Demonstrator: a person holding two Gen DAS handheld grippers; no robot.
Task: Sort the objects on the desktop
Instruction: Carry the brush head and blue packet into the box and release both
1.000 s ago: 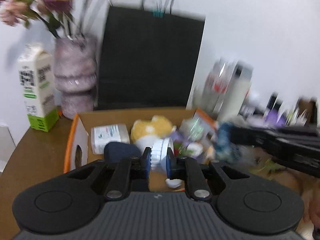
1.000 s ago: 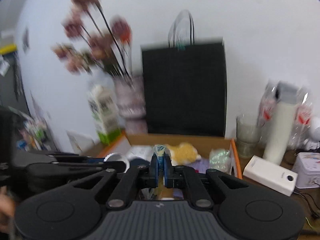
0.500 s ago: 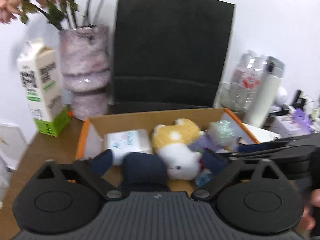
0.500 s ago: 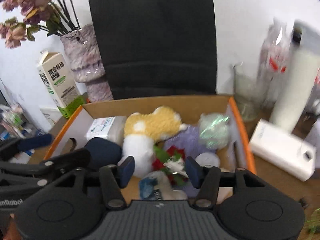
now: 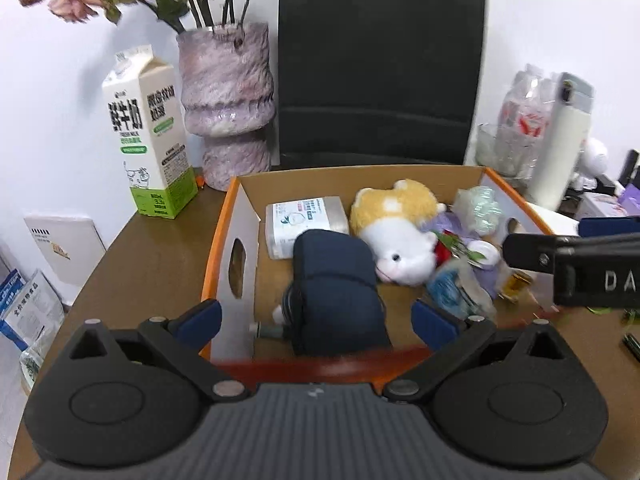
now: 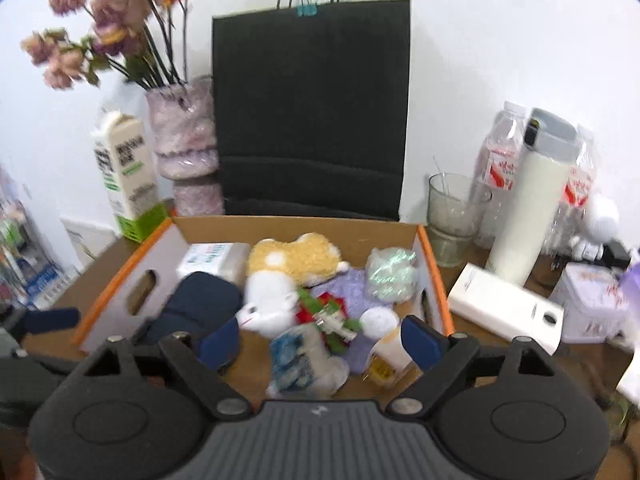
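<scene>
The left gripper (image 5: 316, 318) gapes wide and empty; the right gripper (image 6: 320, 338) has just been opening, nothing between its jaws. Both tilt down over the orange-rimmed cardboard box (image 5: 224, 248) holding a navy fabric pouch (image 5: 336, 300), a yellow-and-white plush toy (image 5: 400, 232) and a white tissue pack (image 5: 304, 224). Only the right view shows the glass tumbler (image 6: 452, 216).

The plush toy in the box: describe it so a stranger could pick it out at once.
Find the open cardboard box with orange edges, in front of the black paper bag. In its middle lies the plush toy, between the white packet and the crinkly pale green bundle. It is the only furry thing there, yellow on top with a white face.
</scene>
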